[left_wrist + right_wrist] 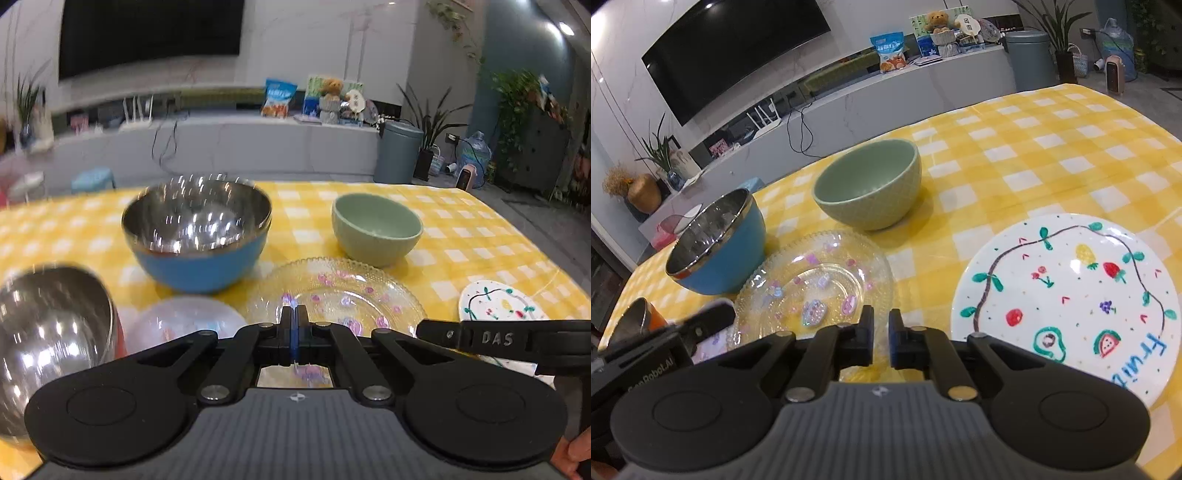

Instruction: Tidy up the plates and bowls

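From the left wrist, I had the left gripper closed with its pads pressed together and, as far as I could tell, nothing caught between them; its tips hung over the near rim of the clear glass plate. I judged it was parked there because that plate was the nearest loose piece. Beyond it sat the blue bowl with a steel liner nested inside, which read to me as a stack already begun. The green bowl stood apart to the right on the yellow checked tablecloth. A steel bowl loomed at the left edge, and a pale iridescent plate lay beside it, touching the glass plate

From the right wrist, the right gripper showed a narrow slit between its fingers, close to shut and empty, poised over cloth between the glass plate and the fruit-painted plate. The green bowl and blue bowl sat further off. I reckoned plates were laid out singly so each could be lifted onto another, none yet stacked
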### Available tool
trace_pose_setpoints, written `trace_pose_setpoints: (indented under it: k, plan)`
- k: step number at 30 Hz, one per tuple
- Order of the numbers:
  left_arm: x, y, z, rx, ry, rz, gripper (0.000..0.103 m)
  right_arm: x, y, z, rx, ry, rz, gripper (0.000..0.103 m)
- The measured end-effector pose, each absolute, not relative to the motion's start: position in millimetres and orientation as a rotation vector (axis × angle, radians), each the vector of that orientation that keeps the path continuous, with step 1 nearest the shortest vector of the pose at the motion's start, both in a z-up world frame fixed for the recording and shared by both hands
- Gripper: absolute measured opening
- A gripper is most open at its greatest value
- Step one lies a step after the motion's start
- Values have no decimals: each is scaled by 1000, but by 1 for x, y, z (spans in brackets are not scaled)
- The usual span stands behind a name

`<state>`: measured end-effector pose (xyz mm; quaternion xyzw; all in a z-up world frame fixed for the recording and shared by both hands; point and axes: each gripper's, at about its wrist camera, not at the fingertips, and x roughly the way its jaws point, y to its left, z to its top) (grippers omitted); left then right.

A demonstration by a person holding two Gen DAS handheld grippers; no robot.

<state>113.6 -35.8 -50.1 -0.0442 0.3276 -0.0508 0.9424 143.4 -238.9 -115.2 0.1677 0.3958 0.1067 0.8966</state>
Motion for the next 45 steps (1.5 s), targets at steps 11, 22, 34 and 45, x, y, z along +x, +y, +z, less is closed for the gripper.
trace_pose_setpoints:
  k: [11, 22, 34, 45]
  plan:
    - [121, -14, -61, -151, 730, -61, 30, 142, -249, -113, 393, 810, 171, 17]
    - [122, -19, -65, -153, 727, -105, 36, 147, -253, -118, 468, 837, 184, 1]
    - [120, -33, -64, -151, 713, -174, 35, 147, -259, -113, 401, 821, 113, 0]
    - [123, -29, -70, -133, 755, -130, 34, 148, -261, -115, 429, 831, 114, 2]
